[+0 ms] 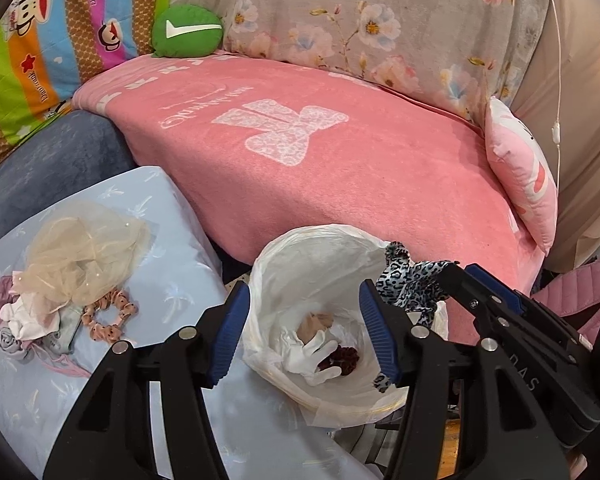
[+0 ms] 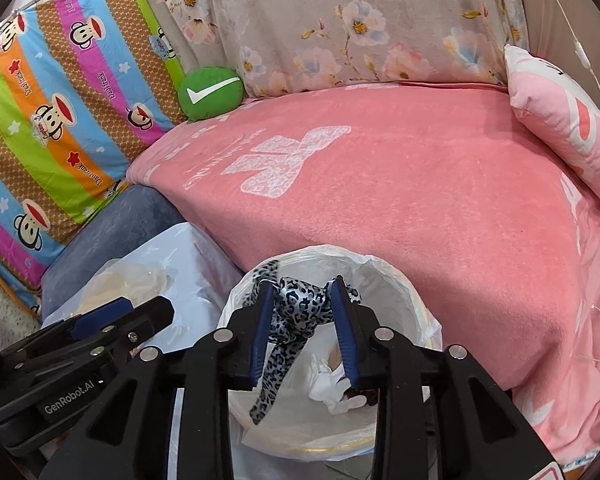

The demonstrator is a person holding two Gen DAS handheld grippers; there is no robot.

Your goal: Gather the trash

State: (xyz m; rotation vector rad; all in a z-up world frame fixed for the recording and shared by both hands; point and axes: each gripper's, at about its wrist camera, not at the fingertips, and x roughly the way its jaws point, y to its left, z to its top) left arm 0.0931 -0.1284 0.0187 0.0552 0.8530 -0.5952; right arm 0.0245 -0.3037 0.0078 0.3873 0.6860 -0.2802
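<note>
Inside lined bin (image 1: pixel 284 280), white glove (image 1: pixel 312 354), right jaws pinching leopard cloth (image 2: pixel 296 312), left jaws spread

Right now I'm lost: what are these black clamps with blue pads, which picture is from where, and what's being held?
They are two hand-held grippers, each with a camera looking along its fingers. The left one's view shows the left gripper, open and empty, above a white-lined trash bin holding a white glove. More bits of fabric, including a beige mesh cloth, lie on the pale blue cushion beside it. The right one's view shows the right gripper shut on a leopard-print scrunchie over that bin.
</note>
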